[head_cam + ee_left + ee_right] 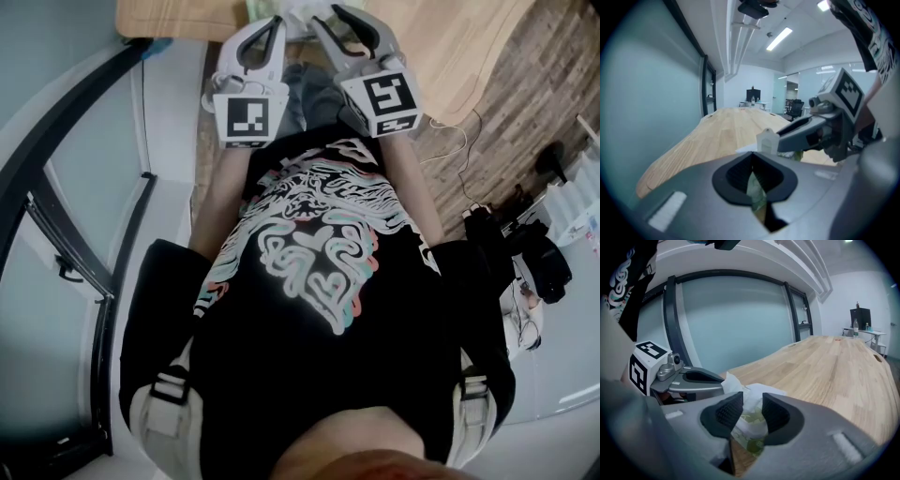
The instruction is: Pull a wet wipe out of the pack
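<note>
Right gripper [752, 397] stands open, the white wipe [751, 409] loose between its jaws, above the green pack [752, 442] on the table [825, 376]. Left gripper [751, 161] is pinched on the pack. Close low on the wipe and draw steadily while the left holds. Both gripper views show the pack; the head view nearly hides it.

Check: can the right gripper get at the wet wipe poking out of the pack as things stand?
Likely yes. The right gripper has its jaws apart with the white wet wipe right between them and nothing blocking it. The left gripper, seemingly clamped on the pack, sits off to the side.
</note>
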A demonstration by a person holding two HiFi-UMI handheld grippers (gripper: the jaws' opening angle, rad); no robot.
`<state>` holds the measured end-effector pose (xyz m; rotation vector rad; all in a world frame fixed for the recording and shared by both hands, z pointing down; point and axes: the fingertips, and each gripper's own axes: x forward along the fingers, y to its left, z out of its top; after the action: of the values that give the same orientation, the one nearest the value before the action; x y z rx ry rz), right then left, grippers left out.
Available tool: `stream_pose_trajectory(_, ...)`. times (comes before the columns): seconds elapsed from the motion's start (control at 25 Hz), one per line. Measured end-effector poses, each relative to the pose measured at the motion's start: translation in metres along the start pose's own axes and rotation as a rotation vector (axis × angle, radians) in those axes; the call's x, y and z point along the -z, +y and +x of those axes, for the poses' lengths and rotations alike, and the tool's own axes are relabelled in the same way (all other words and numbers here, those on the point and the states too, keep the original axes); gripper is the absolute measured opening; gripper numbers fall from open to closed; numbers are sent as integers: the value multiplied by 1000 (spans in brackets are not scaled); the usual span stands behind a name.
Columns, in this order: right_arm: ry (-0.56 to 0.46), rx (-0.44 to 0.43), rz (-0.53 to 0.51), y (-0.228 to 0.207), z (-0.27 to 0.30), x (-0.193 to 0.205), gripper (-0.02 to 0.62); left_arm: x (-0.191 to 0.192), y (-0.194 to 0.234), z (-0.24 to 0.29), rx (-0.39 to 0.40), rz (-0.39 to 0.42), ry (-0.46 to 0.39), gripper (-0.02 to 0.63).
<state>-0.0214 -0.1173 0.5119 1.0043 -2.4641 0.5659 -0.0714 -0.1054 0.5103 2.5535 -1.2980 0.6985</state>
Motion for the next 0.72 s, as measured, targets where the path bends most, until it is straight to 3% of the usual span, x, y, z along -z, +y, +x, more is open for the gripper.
stream_pose_trajectory(0.36,76,-15,-69,5,7,5,120,1,3,0,-14,-26,10,-9)
stream_pose_trajectory(0.48,98,-11,-142,7,8,6,14,2,3,-1,-20,-19,14,-9)
stream_pose_trajectory(0.72,95,-22,-153,8,7,5,9,2,0,0,-17,-22,8,-9)
